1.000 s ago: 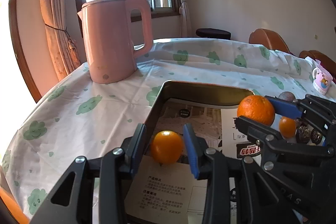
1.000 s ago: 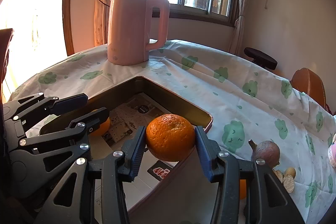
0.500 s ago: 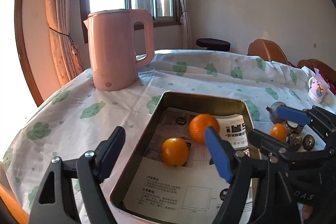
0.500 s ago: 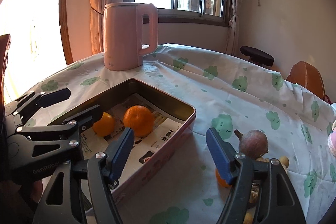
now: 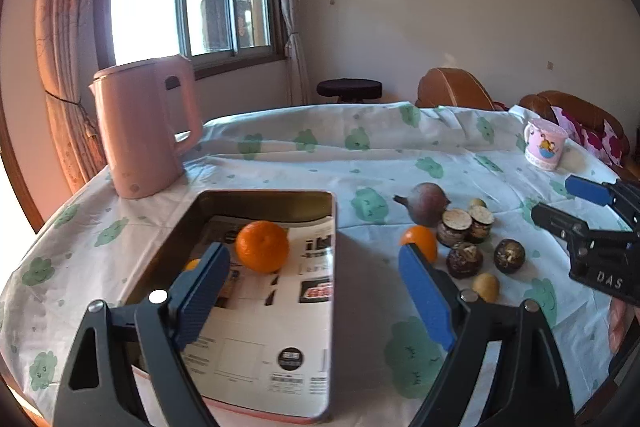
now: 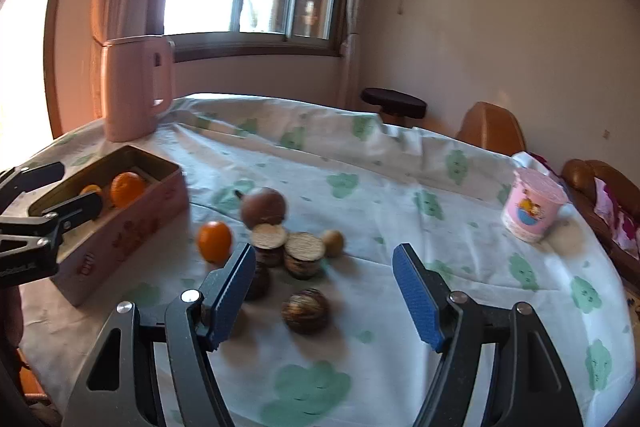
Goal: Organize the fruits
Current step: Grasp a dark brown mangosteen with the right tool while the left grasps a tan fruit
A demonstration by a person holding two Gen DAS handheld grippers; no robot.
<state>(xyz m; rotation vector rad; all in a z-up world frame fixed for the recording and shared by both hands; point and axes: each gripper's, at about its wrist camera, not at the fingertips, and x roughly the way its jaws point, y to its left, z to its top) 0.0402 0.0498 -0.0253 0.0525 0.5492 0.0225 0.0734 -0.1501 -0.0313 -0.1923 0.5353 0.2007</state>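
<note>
A metal tin [image 5: 332, 267] lined with newspaper holds a large orange [image 5: 262, 246] and a smaller one [image 5: 192, 263] half hidden behind my left finger. My left gripper [image 5: 316, 291] is open and empty above the tin's near right side. On the cloth to the right lie a small orange [image 5: 419, 242], a purple fruit [image 5: 428, 203], several dark round fruits [image 5: 464, 259] and a small yellow one [image 5: 486, 286]. My right gripper [image 6: 324, 291] is open and empty above a dark fruit [image 6: 306, 310]. The tin [image 6: 120, 227] and small orange [image 6: 215, 241] show at its left.
A pink kettle [image 5: 144, 127] stands behind the tin at the table's far left. A pink cup [image 5: 545, 143] stands at the far right. The round table [image 5: 360, 155] has a white cloth with green clouds. Chairs and a stool stand beyond it.
Both grippers opened and let their oranges drop into the tin. Both then pulled back and swung right, the right one over the loose fruits.
</note>
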